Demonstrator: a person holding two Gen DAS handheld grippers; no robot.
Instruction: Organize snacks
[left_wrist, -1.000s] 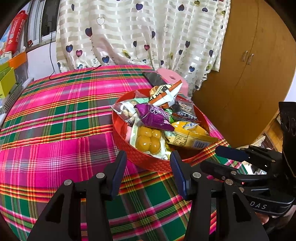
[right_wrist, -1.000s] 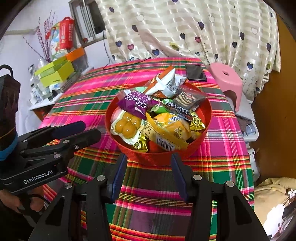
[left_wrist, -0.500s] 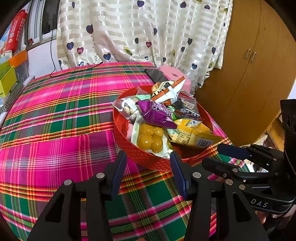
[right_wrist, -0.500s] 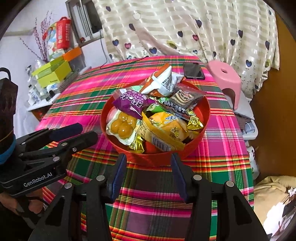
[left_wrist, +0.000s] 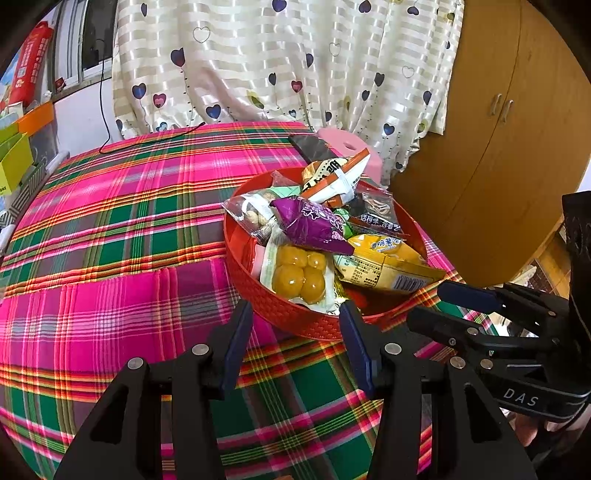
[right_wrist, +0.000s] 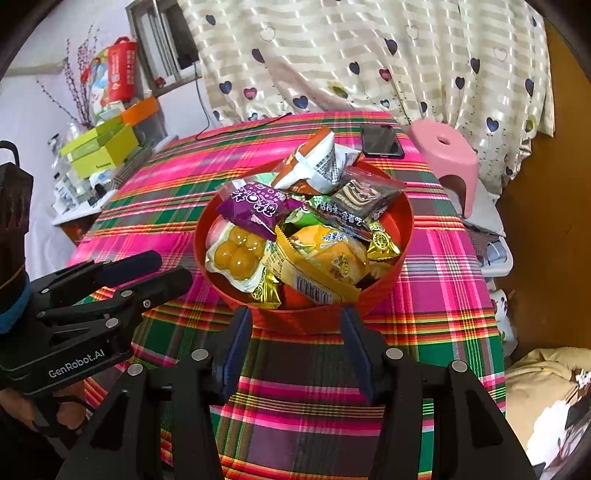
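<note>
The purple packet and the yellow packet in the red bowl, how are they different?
The purple packet is smaller and lies toward the bowl's back left; the yellow packet is bigger and lies at the front. The yellow one shows a barcode; the purple one shows none. Both are sealed and lie on top of the pile.

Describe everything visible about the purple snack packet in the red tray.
The purple snack packet is a glossy, crinkled pillow pouch with white lettering and sealed, crimped ends. It looks unopened and puffy. It lies tilted near the top of the pile in the round red tray, on the side toward the left gripper. One end overlaps the clear pack of yellow balls; a yellow packet sits beside it. No gripper touches it.
</note>
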